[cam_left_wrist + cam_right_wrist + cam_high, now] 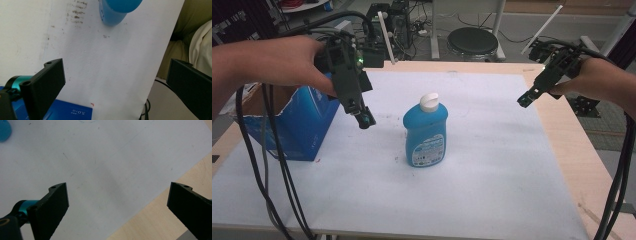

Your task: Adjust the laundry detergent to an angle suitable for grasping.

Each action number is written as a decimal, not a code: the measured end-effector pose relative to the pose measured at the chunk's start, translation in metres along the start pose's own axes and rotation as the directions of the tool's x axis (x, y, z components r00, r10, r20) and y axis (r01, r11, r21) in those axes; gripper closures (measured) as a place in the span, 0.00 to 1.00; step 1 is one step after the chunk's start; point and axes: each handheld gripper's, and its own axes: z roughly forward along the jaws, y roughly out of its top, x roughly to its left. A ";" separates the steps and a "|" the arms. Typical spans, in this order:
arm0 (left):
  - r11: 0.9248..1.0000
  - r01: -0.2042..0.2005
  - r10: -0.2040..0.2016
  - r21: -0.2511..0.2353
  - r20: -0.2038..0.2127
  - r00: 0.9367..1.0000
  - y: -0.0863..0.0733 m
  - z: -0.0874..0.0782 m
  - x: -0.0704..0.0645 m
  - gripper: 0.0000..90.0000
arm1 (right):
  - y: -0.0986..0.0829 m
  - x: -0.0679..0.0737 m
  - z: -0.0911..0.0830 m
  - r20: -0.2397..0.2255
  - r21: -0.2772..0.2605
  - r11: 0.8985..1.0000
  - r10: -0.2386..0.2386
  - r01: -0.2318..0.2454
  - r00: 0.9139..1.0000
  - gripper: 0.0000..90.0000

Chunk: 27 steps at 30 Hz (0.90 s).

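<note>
A blue detergent bottle (425, 132) with a white cap stands upright in the middle of the white sheet (492, 165). My left gripper (364, 119) hangs above the sheet to the bottle's left, open and holding nothing. In the left gripper view (117, 82) the jaws stand wide apart over the sheet, and the bottle (113, 12) shows at the top edge. My right gripper (525, 100) hovers open over the sheet's right edge, well away from the bottle. The right gripper view (117, 202) has nothing between the jaws, and a blue sliver of the bottle (4, 131) shows at top left.
A blue cardboard box (304, 125) stands at the table's left edge, just behind and left of my left gripper; its top (67, 112) shows low in the left gripper view. Bare wooden table (572, 150) borders the sheet on the right. Cables hang at both sides.
</note>
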 end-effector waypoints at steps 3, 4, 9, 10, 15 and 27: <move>1.000 -0.002 0.002 0.004 -0.004 1.000 0.001 -0.002 -0.001 0.02 | 0.000 -0.001 0.000 -0.002 -0.003 1.000 -0.004 0.004 1.000 0.03; 1.000 -0.001 0.001 0.003 -0.006 1.000 0.001 -0.002 -0.002 0.02 | 0.000 0.000 0.000 -0.002 -0.001 1.000 -0.003 0.003 1.000 0.03; 1.000 -0.001 0.001 -0.001 -0.015 1.000 0.002 -0.005 -0.005 0.02 | -0.001 0.000 -0.002 -0.002 -0.009 1.000 -0.005 0.005 1.000 0.03; 1.000 0.000 0.000 0.000 -0.017 1.000 0.002 -0.005 -0.005 0.02 | -0.001 0.000 -0.001 -0.002 -0.011 1.000 -0.004 0.004 1.000 0.03; 1.000 0.002 -0.002 0.000 -0.021 1.000 0.001 -0.006 -0.006 0.02 | 0.001 0.002 0.000 0.000 -0.005 1.000 -0.015 0.015 1.000 0.03; 1.000 0.006 -0.006 0.004 -0.024 1.000 0.004 -0.006 -0.004 0.02 | 0.001 0.002 -0.002 -0.002 -0.013 1.000 -0.010 0.010 1.000 0.03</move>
